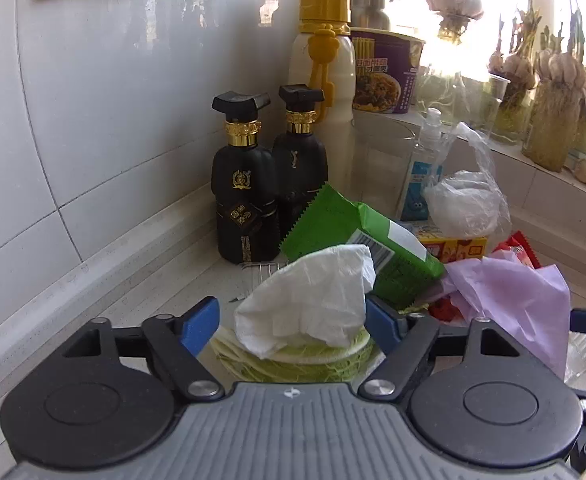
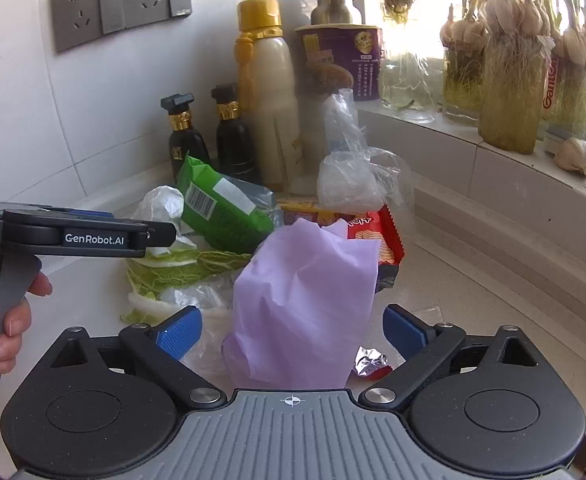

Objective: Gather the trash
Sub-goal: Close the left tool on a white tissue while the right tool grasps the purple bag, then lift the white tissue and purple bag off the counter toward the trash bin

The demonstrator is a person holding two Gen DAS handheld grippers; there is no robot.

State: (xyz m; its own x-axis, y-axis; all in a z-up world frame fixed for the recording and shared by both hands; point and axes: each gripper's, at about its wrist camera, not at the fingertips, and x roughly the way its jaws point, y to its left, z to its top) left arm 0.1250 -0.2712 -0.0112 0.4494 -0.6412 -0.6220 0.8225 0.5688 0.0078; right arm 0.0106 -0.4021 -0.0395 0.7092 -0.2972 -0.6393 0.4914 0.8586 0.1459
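A heap of trash lies on the pale counter (image 2: 473,300). In the left wrist view a crumpled white tissue (image 1: 309,300) rests on cabbage leaves (image 1: 293,364) between the jaws of my left gripper (image 1: 293,324), which is open; the left pad stands clear of the tissue. Behind it lie a green wrapper (image 1: 357,236) and a yellow box (image 1: 453,246). In the right wrist view my right gripper (image 2: 293,332) is open around a purple plastic bag (image 2: 305,300), with a gap at each pad. A red snack wrapper (image 2: 389,240), a clear bag (image 2: 353,180) and a foil scrap (image 2: 369,362) lie close by.
Two black bottles (image 1: 245,184), a yellow-capped bottle (image 1: 325,60), a purple noodle cup (image 1: 385,76) and a pump bottle (image 1: 421,168) stand at the tiled corner. Jars of sprouting garlic (image 2: 509,92) line the sill. A hand (image 2: 9,320) holds the left gripper's handle.
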